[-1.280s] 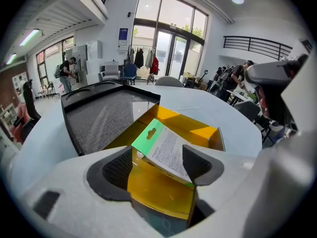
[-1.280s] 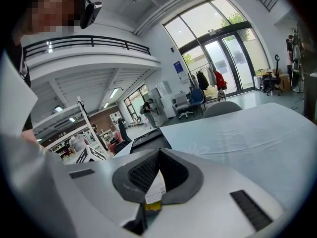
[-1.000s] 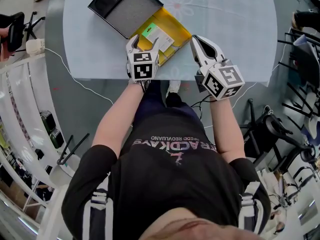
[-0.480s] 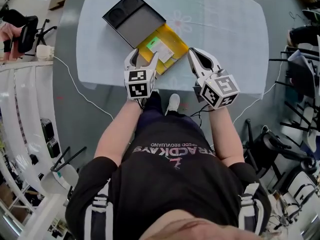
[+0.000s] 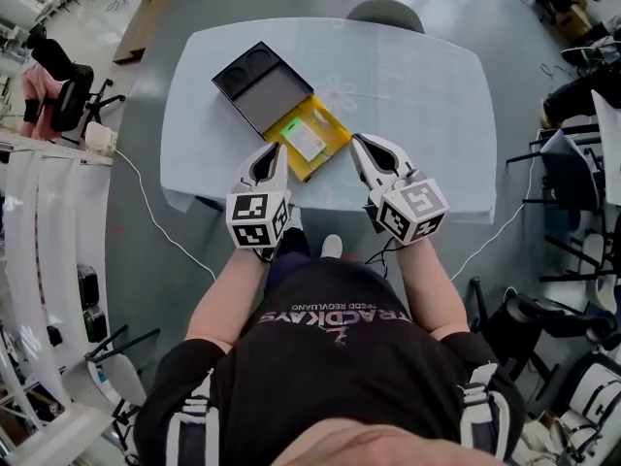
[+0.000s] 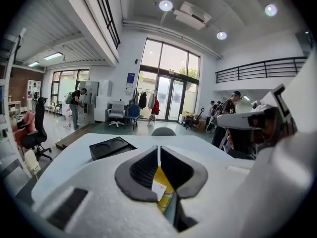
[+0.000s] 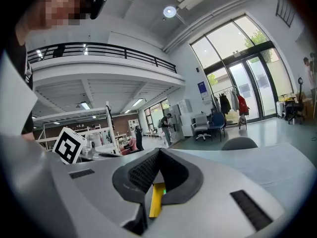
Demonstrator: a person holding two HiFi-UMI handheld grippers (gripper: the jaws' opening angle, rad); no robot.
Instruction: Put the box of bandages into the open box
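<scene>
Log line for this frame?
white-green bandage box: in yellow open box | left gripper: closing, empty | right gripper: shut, empty

**Work-table surroundings, open hall**

Pale blue table [image 5: 417, 85] with rounded corners. A grey chair [image 5: 385, 13] is tucked in at its far edge and a black office chair [image 5: 60, 74] stands far left. A white cable [image 5: 147, 210] trails over the grey floor [image 5: 505, 8] near left. White shelving [image 5: 39, 289] lines the left side, and black stands [image 5: 572, 212] crowd the right. Glass doors [image 6: 168, 95], a railed gallery [image 6: 257, 69] and round ceiling lights [image 6: 166, 5] lie beyond.
</scene>
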